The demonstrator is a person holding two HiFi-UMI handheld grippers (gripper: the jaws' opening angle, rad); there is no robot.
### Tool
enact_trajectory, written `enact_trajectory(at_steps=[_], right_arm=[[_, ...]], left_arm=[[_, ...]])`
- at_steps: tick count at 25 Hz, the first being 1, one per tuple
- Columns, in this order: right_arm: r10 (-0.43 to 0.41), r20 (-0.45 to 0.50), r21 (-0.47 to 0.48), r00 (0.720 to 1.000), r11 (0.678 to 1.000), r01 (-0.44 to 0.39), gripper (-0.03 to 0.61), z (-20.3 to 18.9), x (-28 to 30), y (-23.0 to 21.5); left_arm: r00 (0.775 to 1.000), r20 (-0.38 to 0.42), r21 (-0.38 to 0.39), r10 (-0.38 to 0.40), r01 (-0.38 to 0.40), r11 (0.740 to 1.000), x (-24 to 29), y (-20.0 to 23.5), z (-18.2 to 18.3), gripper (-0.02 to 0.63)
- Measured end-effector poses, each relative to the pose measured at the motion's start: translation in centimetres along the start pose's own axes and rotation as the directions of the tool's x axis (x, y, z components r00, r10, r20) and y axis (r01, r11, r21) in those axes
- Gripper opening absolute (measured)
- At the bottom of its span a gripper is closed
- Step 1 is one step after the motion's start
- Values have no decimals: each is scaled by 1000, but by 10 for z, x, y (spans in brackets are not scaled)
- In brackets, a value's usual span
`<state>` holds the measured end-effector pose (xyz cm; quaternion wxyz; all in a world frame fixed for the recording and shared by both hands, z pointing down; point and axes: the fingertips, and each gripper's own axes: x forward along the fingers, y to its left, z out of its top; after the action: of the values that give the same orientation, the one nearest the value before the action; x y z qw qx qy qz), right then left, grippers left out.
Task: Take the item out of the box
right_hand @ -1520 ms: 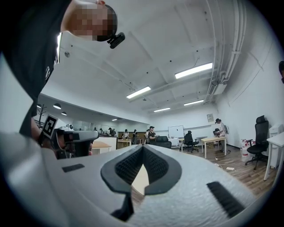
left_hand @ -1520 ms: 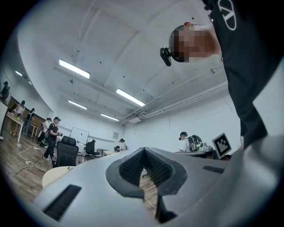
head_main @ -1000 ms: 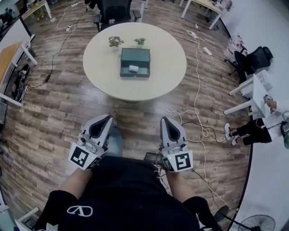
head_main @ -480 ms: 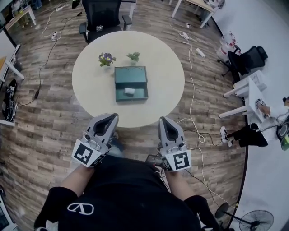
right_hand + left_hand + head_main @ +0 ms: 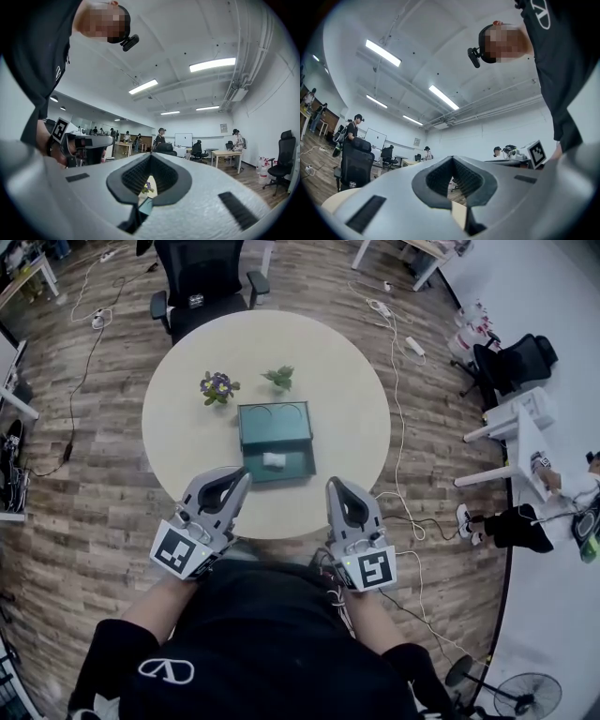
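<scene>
A dark green box (image 5: 298, 456) lies open on the round cream table (image 5: 347, 399), its lid laid back toward the far side. A small white item (image 5: 274, 460) rests inside the box. My left gripper (image 5: 239, 476) hangs over the table's near edge, just left of the box's near corner, shut and holding nothing. My right gripper (image 5: 335, 487) is at the near edge to the box's right, also shut and holding nothing. In the left gripper view the left gripper (image 5: 452, 159) points up at the room. The right gripper (image 5: 150, 157) does the same in its own view.
Two small potted plants (image 5: 217, 387) (image 5: 278, 378) stand on the table behind the box. A black office chair (image 5: 202, 282) is at the table's far side. Cables (image 5: 405, 371) trail over the wooden floor at right, near a seated person (image 5: 525, 517) and a white desk (image 5: 520, 432).
The table and box have come nearer and lower in the head view. Both grippers now reach the table's near edge, and their jaws stay shut.
</scene>
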<state>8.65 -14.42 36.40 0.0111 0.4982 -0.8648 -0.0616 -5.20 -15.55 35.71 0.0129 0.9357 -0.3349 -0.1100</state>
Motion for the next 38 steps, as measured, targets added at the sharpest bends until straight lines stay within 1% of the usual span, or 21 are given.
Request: enact_trajectory(at_steps=[3, 6, 8, 11, 14, 18, 23, 26, 27, 28, 29, 30, 32, 35, 38], right_arm=[[27, -1, 2, 1000, 1000, -27, 3, -3, 19, -7], [66, 17, 10, 998, 998, -66, 3, -4, 29, -16], [102, 23, 16, 994, 995, -103, 3, -6, 33, -21], [146, -19, 16, 989, 989, -146, 3, -13, 33, -30], [152, -37, 8, 988, 988, -151, 3, -12, 36, -41], [172, -24, 19, 985, 985, -171, 3, -12, 44, -47], [173, -33, 39, 984, 984, -171, 3, -20, 50, -51], [213, -57, 48, 975, 976, -211, 5, -31, 56, -45], [224, -60, 44, 973, 974, -222, 100, -34, 61, -43], [235, -60, 35, 970, 972, -233, 447, -35, 66, -40], [249, -69, 20, 966, 969, -248, 560, -36, 71, -37], [268, -96, -2, 959, 963, -269, 543, -40, 74, -33], [304, -185, -47, 935, 947, -318, 541, -52, 79, -25], [347, -295, -70, 890, 921, -383, 509, -77, 93, -17], [388, -372, -88, 843, 889, -449, 506, -110, 115, -10]], left_arm=[[1000, -6, -21, 18, -18, 1000, 12, 10, -3, 5], [999, -8, -45, 51, -51, 998, 24, 10, -8, 5], [997, -10, -46, 74, -74, 996, 33, 7, -10, 5], [995, -16, -26, 94, -95, 995, 42, -2, -9, 5], [993, -23, -5, 114, -114, 993, 47, -3, -10, 5], [989, 12, -2, 148, -148, 989, 56, 0, -1, 5], [983, 35, 3, 181, -181, 983, 60, 4, 6, 5], [980, 33, -2, 194, -194, 981, 59, 7, 2, 5], [979, 32, -5, 199, -199, 980, 57, 8, 1, 5], [978, 31, -10, 206, -206, 979, 56, 11, 0, 5], [977, 29, -15, 213, -212, 977, 54, 13, -2, 5], [975, 27, -19, 218, -218, 976, 52, 15, -4, 5], [973, 25, -26, 229, -228, 973, 49, 17, -7, 5], [969, 25, -33, 245, -244, 969, 44, 22, -12, 5], [964, 17, -45, 264, -263, 964, 35, 32, -19, 5]])
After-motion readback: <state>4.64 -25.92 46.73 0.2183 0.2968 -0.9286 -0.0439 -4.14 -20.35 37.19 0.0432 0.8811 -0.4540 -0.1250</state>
